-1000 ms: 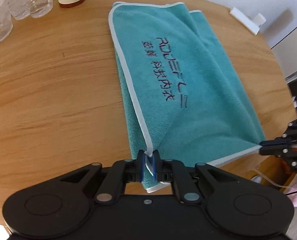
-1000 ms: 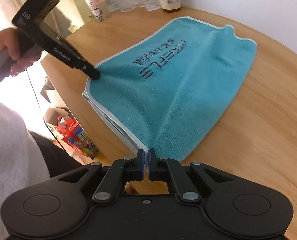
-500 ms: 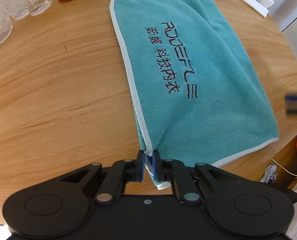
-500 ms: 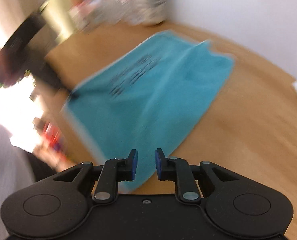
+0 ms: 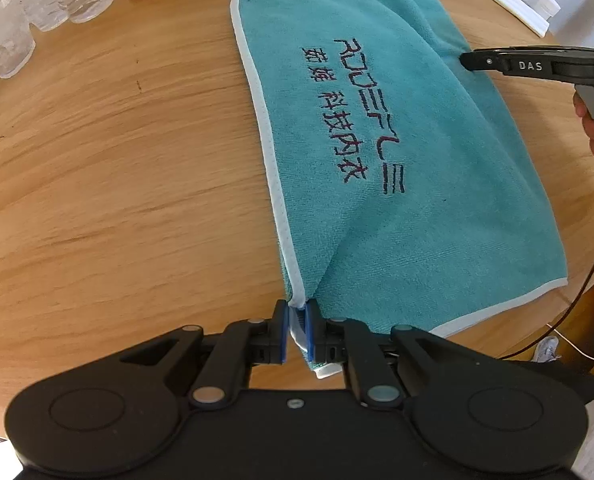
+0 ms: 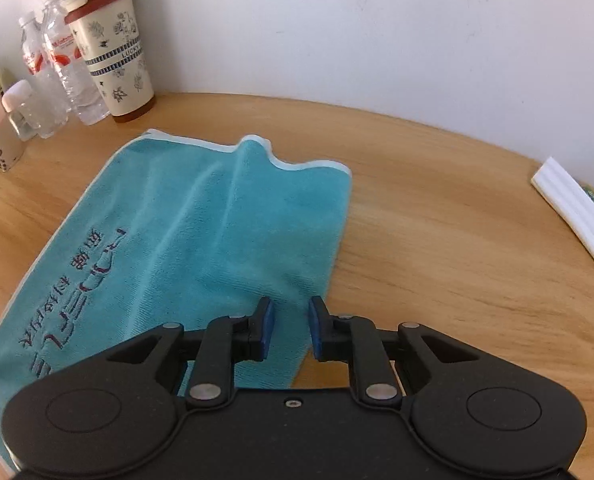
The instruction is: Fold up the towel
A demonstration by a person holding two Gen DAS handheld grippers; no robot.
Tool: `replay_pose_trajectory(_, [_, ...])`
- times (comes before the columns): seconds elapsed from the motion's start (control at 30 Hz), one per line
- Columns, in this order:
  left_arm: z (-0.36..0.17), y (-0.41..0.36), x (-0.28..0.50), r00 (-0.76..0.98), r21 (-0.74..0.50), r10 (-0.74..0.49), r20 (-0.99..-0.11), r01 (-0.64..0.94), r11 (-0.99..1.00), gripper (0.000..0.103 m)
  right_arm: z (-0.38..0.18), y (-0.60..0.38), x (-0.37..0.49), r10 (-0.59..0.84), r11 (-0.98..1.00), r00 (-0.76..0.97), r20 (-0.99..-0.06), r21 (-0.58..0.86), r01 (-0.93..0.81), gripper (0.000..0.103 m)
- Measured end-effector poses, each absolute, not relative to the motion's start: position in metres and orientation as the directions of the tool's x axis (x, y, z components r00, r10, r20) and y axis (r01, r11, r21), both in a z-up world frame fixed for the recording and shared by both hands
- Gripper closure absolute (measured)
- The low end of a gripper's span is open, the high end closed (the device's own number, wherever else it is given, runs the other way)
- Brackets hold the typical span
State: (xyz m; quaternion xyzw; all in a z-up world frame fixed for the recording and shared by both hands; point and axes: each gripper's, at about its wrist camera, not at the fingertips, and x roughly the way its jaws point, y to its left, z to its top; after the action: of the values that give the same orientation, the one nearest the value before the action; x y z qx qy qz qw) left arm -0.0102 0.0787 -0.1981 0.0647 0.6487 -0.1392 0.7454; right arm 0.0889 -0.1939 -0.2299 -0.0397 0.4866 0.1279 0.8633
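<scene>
Left claw (image 5: pixel 296 330) pinches teal towel (image 5: pixel 397 168) corner at tabletop (image 5: pixel 117 180) edge; right claw (image 6: pixel 289 328) gapes, holding nothing, over towel's side edge.

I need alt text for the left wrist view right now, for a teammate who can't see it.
The left gripper pinches the near white-trimmed corner of a teal towel lying folded on a round wooden table. The right gripper reaches in from the right, tip at the towel's far edge. Clear water bottles stand at far left.
</scene>
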Motion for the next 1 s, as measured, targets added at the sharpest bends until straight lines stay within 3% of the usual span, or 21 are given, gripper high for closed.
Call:
replay_pose_trajectory(0.13, [-0.200, 0.078, -0.011, 0.124, -0.072, -0.111, -0.986, 0.283, 0.956, 0.095, -0.226, -0.201, 0.091, 0.121, 0.973, 0.495, -0.861, 0.003, -0.232, 0.079])
replay_pose_trajectory(0.27, [-0.188, 0.082, -0.013, 0.160, -0.052, -0.096, -0.982, 0.257, 0.965, 0.092, -0.209, -0.210, 0.100, 0.172, 0.969, 0.520, -0.836, 0.049, -0.241, 0.079])
replay_pose_trajectory(0.4, [-0.162, 0.094, -0.010, 0.252, -0.063, -0.115, -0.961, 0.204, 0.977, 0.092, -0.193, -0.221, 0.121, 0.292, 0.953, 0.562, -0.774, 0.185, -0.239, 0.079])
replay_pose_trajectory(0.6, [-0.158, 0.062, 0.031, 0.413, -0.124, -0.193, -0.890, 0.188, 0.974, 0.083, -0.216, -0.198, 0.155, 0.368, 0.923, 0.514, -0.775, 0.239, -0.301, 0.079])
replay_pose_trajectory(0.63, [-0.166, 0.051, 0.037, 0.417, -0.125, -0.202, -0.886, 0.205, 0.971, 0.083, -0.222, -0.196, 0.159, 0.357, 0.926, 0.502, -0.788, 0.228, -0.301, 0.081])
replay_pose_trajectory(0.73, [-0.189, 0.025, 0.051, 0.416, -0.085, -0.184, -0.890, 0.246, 0.966, 0.084, -0.231, -0.196, 0.165, 0.329, 0.933, 0.498, -0.802, 0.195, -0.302, 0.102])
replay_pose_trajectory(0.83, [-0.207, 0.017, 0.054, 0.405, -0.029, -0.134, -0.904, 0.256, 0.966, 0.094, -0.232, -0.198, 0.166, 0.299, 0.941, 0.513, -0.805, 0.157, -0.301, 0.103])
replay_pose_trajectory(1.0, [-0.217, 0.022, 0.054, 0.395, 0.007, -0.089, -0.914, 0.236, 0.972, 0.094, -0.230, -0.194, 0.166, 0.250, 0.947, 0.522, -0.815, 0.092, -0.308, 0.103])
